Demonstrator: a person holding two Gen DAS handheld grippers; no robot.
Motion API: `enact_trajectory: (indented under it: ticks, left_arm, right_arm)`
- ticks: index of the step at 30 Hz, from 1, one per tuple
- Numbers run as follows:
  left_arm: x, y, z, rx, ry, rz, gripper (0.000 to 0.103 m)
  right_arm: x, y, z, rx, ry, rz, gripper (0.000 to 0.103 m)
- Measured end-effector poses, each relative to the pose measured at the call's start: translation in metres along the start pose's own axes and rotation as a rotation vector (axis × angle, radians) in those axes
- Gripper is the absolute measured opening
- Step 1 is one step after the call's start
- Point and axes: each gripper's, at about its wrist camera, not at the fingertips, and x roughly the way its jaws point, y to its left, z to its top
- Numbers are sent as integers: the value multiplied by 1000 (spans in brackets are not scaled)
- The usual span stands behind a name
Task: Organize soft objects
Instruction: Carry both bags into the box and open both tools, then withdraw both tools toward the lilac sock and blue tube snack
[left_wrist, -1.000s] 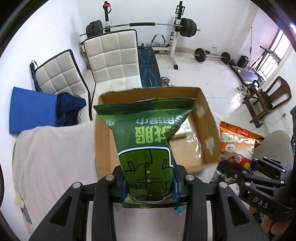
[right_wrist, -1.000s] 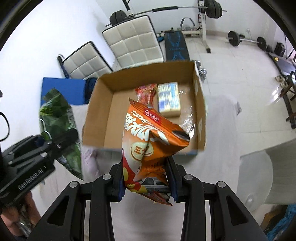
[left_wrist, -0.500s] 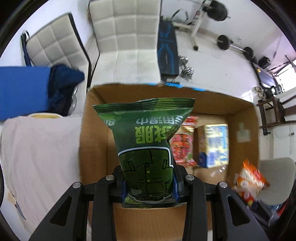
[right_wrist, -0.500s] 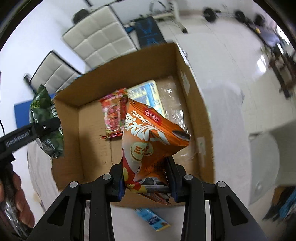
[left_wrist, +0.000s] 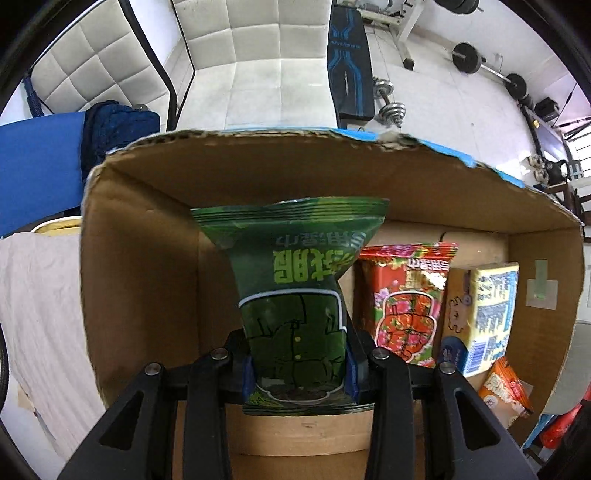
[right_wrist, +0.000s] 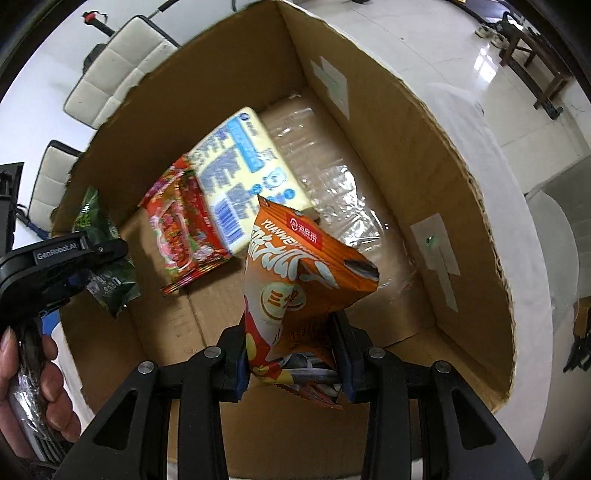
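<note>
My left gripper (left_wrist: 299, 365) is shut on a green snack bag (left_wrist: 291, 280), held upright inside the open cardboard box (left_wrist: 140, 266) near its left wall. A red patterned pack (left_wrist: 406, 310) and a yellow-and-blue tissue pack (left_wrist: 487, 314) lie on the box floor to its right. My right gripper (right_wrist: 291, 354) grips an orange snack bag (right_wrist: 295, 280) low over the box's right half; its jaws are opening, with the pads still on the bag. The right wrist view also shows the red pack (right_wrist: 181, 229), the tissue pack (right_wrist: 243, 170) and the green bag (right_wrist: 99, 229).
Clear plastic film (right_wrist: 332, 177) lines the box floor by the right wall (right_wrist: 424, 166). A hand (right_wrist: 33, 398) holds the left gripper's handle. The box stands on a white cloth (left_wrist: 40, 302). Behind it are white padded chairs (left_wrist: 258, 55), a blue mat (left_wrist: 37, 162) and a weight bench (left_wrist: 347, 74).
Both grippers have come down from above the box into it with their bags. The box now fills both views, and the packs on its floor look much closer.
</note>
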Motion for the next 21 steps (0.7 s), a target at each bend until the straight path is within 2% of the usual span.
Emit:
enact_trajectory:
  ticks: [1,3,4,5,7,17,20,21]
  left_arm:
    - [0,1,1,-5,1,-1,36]
    - [-1,1,2,-11,-1,-6,44]
    - [-3,2,3,-13,-7,-16,44]
    - [-5,3,4,-2,-5,-25,45]
    - [-11,4,3,-3,-17,-32,49]
    - [-53,15,-17,-2,-80,-54,58]
    - [-71,22,-39,-2,-113,-50,64]
    - [-75,23,-45,2,-122,-47,70]
  right_arm:
    - [3,0,0,0,8,-4,46]
    - [4,1,-1,-8,-5,-4,64]
    - [3,3,-2,-15,-14,3,73]
    - [3,4,-3,-20,-21,-3,75]
    - [1,9,-4,-36,-25,-1,76]
    - [-6,22,-12,-112,-14,-19,79]
    - [-20,24,-10,-165,-34,-38,85]
    - [-24,27,-11,-193,-44,-53,85]
